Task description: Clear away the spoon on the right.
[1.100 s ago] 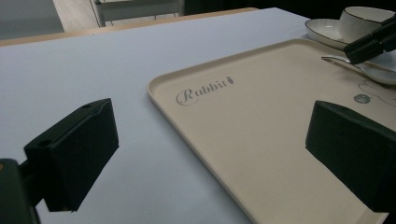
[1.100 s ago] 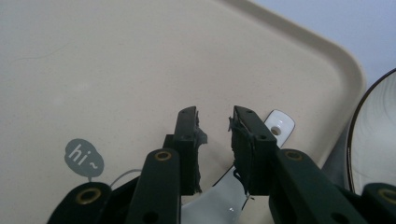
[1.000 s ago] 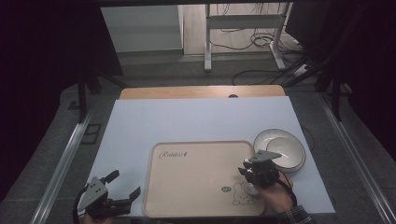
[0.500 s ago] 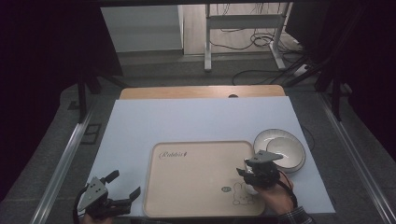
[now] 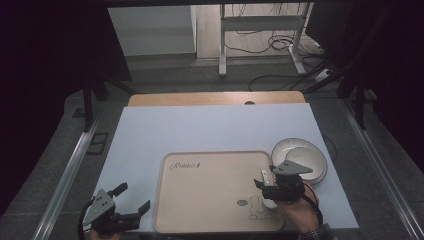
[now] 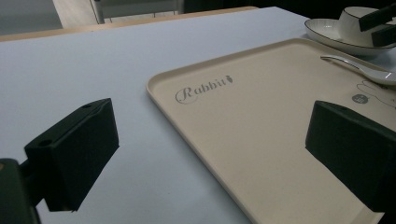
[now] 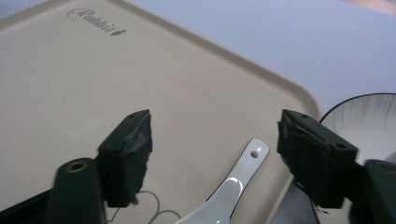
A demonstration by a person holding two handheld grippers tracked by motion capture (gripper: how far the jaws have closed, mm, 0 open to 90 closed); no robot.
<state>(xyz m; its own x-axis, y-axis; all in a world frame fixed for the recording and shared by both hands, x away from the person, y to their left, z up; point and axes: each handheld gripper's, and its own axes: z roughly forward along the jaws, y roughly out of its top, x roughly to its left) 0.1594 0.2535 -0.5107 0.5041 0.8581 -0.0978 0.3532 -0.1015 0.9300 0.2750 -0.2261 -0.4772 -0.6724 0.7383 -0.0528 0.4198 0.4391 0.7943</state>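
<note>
One item, a white ceramic spoon point(image 7: 232, 189), lay on the beige tray point(image 5: 210, 200) near its right edge, beside the rabbit drawing. By its position, placing appeared complete or a pickup was about to begin; which could not be determined. The right gripper point(image 5: 276, 184) hovered directly above the spoon, jaws spread wide and gripping nothing, the handle between them. A white bowl point(image 5: 300, 157) stood just beside the tray. The left gripper point(image 5: 122, 207) rested at the table's near left corner, jaws apart and empty, aimed toward the tray.
</note>
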